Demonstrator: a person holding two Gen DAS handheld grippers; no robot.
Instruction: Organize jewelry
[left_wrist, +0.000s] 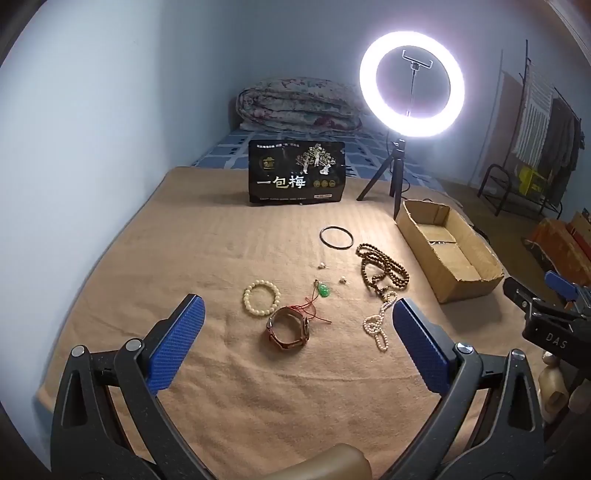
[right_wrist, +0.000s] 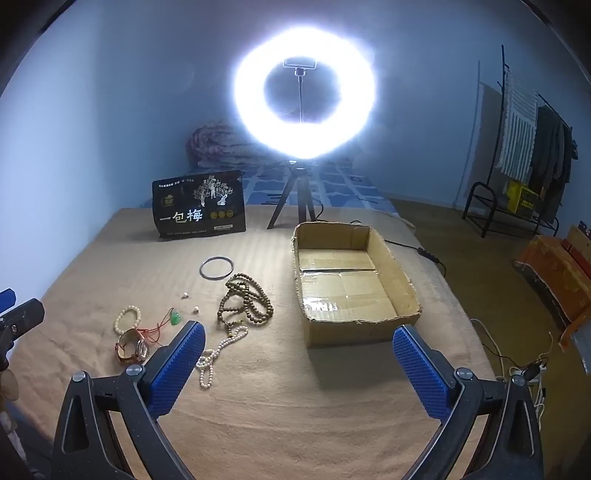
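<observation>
My left gripper (left_wrist: 297, 332) and right gripper (right_wrist: 299, 363) have jaws spread wide, holding nothing; the brown cardboard box (right_wrist: 395, 273) is empty, every piece still outside.

Bedroom in a home: bed (left_wrist: 207, 258) under tan blanket; folded floral quilt (left_wrist: 299, 105) at 12 o'clock; clothes rack (right_wrist: 532, 147) with hanging garments at 2 o'clock.

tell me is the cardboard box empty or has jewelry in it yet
Empty: the cardboard box shows only its bare taped bottom in the right wrist view.
</observation>
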